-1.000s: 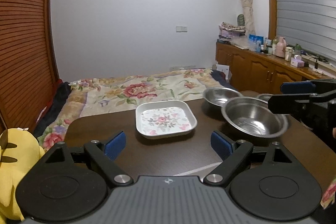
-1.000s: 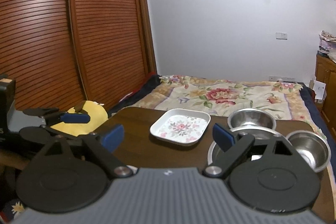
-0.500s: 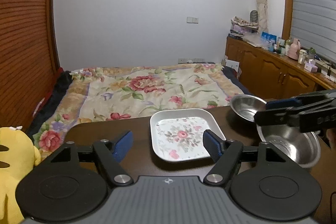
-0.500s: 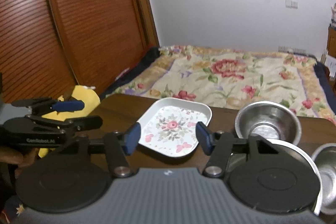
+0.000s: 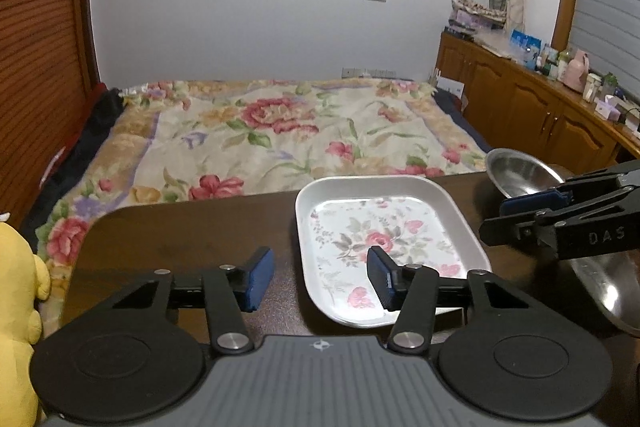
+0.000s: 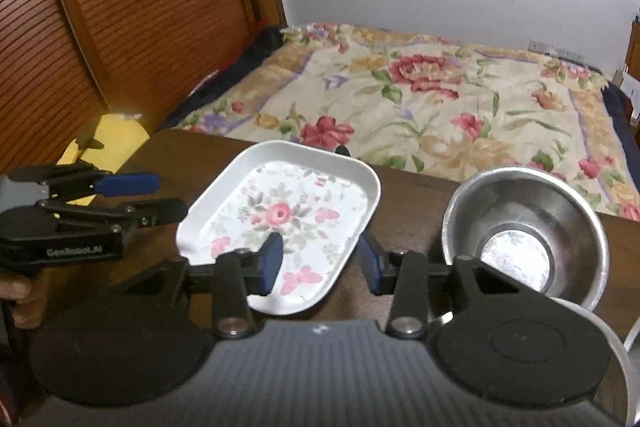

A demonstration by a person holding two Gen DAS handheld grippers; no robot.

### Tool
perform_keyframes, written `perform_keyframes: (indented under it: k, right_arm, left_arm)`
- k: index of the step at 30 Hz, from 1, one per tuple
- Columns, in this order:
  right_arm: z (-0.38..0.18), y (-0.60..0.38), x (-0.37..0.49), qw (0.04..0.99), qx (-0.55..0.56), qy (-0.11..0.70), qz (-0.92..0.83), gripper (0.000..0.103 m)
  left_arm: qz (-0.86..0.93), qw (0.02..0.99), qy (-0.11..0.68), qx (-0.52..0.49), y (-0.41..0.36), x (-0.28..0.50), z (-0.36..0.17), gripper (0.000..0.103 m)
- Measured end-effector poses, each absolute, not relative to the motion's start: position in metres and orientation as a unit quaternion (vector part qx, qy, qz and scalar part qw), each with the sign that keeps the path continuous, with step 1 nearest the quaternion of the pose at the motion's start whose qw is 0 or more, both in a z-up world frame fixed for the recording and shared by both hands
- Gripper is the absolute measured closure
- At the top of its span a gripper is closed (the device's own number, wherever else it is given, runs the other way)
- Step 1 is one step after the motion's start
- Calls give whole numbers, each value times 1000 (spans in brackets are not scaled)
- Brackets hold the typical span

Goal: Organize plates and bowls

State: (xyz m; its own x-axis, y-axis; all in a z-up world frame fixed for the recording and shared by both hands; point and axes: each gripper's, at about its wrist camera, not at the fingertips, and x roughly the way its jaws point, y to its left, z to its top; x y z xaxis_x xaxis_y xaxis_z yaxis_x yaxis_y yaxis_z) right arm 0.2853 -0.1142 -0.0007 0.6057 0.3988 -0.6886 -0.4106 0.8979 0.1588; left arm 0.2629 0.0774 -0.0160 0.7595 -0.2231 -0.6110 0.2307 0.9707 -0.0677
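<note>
A white rectangular plate (image 5: 384, 235) with a flower pattern lies on the dark wooden table (image 5: 180, 239). My left gripper (image 5: 320, 281) is open and straddles the plate's left rim, one finger outside it and one over its inside. My right gripper (image 6: 320, 263) is open too and straddles the near right rim of the plate (image 6: 280, 219). Right of the plate stands a small steel bowl (image 6: 524, 231), with a larger steel bowl (image 6: 600, 327) closer to me. The left wrist view shows the same small bowl (image 5: 516, 171) and large bowl (image 5: 608, 287), partly hidden by the right gripper.
A bed with a floral cover (image 5: 280, 131) runs along the table's far edge. A yellow plush toy (image 5: 16, 307) sits at the table's left end. Wooden cabinets (image 5: 540, 107) line the right wall and slatted wooden doors (image 6: 140, 7) the left. A third steel rim (image 6: 634, 339) shows at far right.
Both grippers have moved forward and down onto the plate from either side. Their jaws have narrowed from wide open to a smaller gap around the plate's rims.
</note>
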Motion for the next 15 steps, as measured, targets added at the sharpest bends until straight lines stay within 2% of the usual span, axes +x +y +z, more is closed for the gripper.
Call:
perform_keyframes:
  k: [9, 15]
  right_arm:
    - [-10, -111, 303, 884, -19, 411, 222, 74]
    - [-15, -113, 311, 877, -16, 424, 223, 78]
  left_arm:
    - [-124, 931, 344, -8, 79, 284, -31, 64]
    - [-128, 928, 349, -13, 78, 291, -37, 71]
